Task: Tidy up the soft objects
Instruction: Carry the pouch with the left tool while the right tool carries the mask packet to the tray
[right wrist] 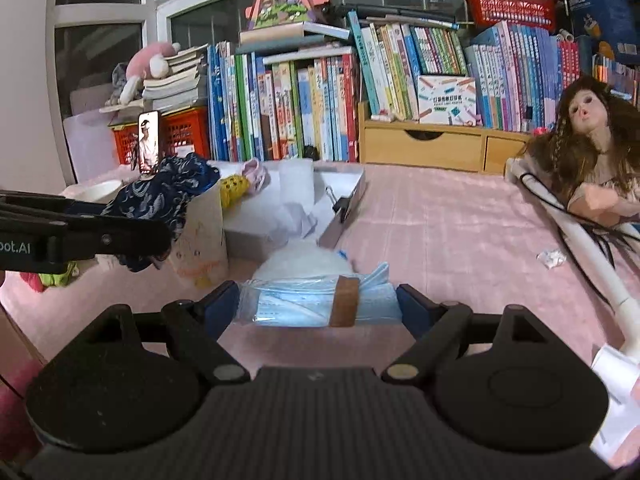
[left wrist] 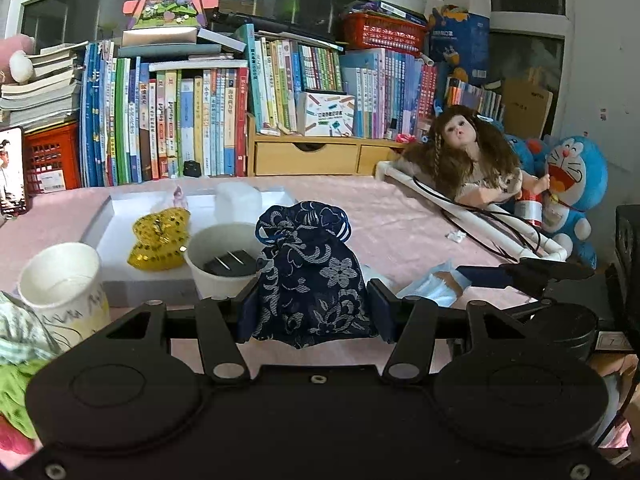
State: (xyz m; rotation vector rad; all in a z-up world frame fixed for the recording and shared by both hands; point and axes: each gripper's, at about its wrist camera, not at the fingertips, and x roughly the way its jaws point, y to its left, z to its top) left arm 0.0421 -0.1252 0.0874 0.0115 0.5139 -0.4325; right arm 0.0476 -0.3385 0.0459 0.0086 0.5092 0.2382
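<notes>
My left gripper (left wrist: pixel 307 312) is shut on a dark blue floral drawstring pouch (left wrist: pixel 308 268) and holds it above the pink table, in front of a white paper cup (left wrist: pixel 224 264). The pouch also shows in the right wrist view (right wrist: pixel 160 196), held at the left. My right gripper (right wrist: pixel 320 304) is shut on a clear pack of blue face masks (right wrist: pixel 320 300), low over the table. The pack also shows in the left wrist view (left wrist: pixel 432 286). A gold sequin pouch (left wrist: pixel 160 240) lies on a white shallow tray (left wrist: pixel 112 216).
A second paper cup (left wrist: pixel 64 284) stands front left beside green cloth (left wrist: pixel 16 344). A doll (left wrist: pixel 464 156) and a blue plush toy (left wrist: pixel 572 184) rest on a white pipe frame (left wrist: pixel 480 208) at right. Books line the back. A binder clip (right wrist: pixel 340 204) sits on the tray's edge.
</notes>
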